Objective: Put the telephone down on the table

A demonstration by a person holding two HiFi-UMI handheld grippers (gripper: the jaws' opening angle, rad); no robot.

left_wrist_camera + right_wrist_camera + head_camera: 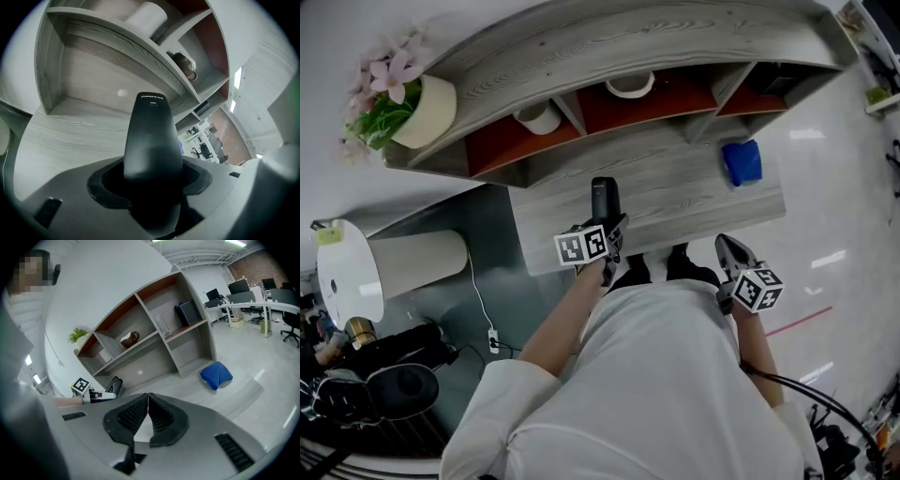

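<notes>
The telephone [605, 199] is a slim black handset. My left gripper [610, 236] is shut on its lower end and holds it over the grey wooden table [694, 202]. In the left gripper view the telephone [152, 136] rises from between the jaws and points at the shelf unit. From the right gripper view the telephone [114, 386] shows small at the left. My right gripper [729, 251] hangs at the table's near edge, to the right, shut with nothing in it; in its own view the pads [161, 420] meet.
A shelf unit [619, 56] with red-backed compartments stands at the table's far side, holding a white roll [539, 118] and a bowl [630, 86]. A blue cloth [741, 161] lies at the table's right. A flower pot [417, 108] sits on the shelf's left end.
</notes>
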